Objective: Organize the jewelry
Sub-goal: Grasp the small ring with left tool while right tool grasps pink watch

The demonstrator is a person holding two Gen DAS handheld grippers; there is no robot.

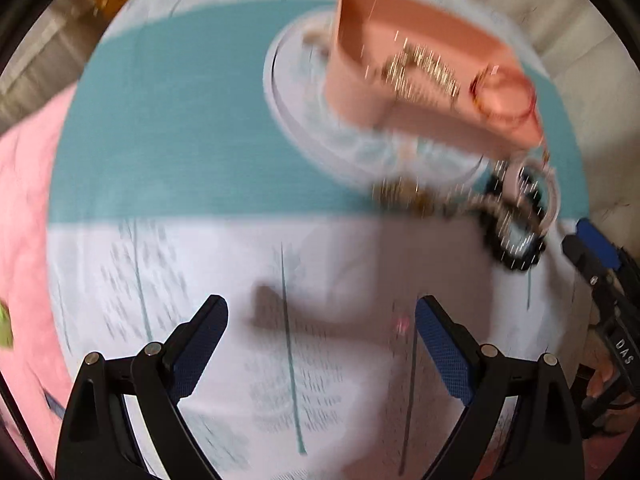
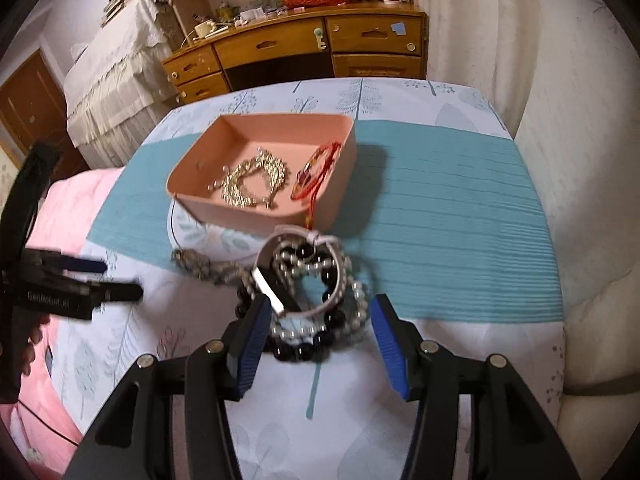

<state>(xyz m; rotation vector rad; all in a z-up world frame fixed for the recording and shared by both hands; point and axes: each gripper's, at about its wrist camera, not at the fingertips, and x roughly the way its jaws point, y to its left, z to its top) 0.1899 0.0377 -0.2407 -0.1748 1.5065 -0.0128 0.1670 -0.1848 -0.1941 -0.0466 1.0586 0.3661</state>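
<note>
Item: jewelry heap (image 2: 308,300), lying on the bed (image 2: 460,216) near its front edge, just in front of the pink tray (image 2: 224,128).

Handling: the right tongs (image 2: 316,344) are standing open, their blue pads flanking the near side of the heap and gripping nothing. The left tongs (image 1: 322,344) are also gaping open and empty over bare sheet toward the bed's left side. Judged step: picking one piece for the tray. It is advisable to single out one strand, closing on its outer loop so that tangled neighbours are not dragging along.

Appearance: a black bead bracelet (image 2: 300,350), a pearl-like strand (image 2: 360,300) and a white bangle (image 2: 338,280) are overlapping; a brownish strand (image 2: 200,266) is trailing left. A gold chain (image 2: 252,184) and a red cord bracelet (image 2: 316,164) are sitting in the tray, which is resting on a round white lid (image 2: 188,236).
</note>
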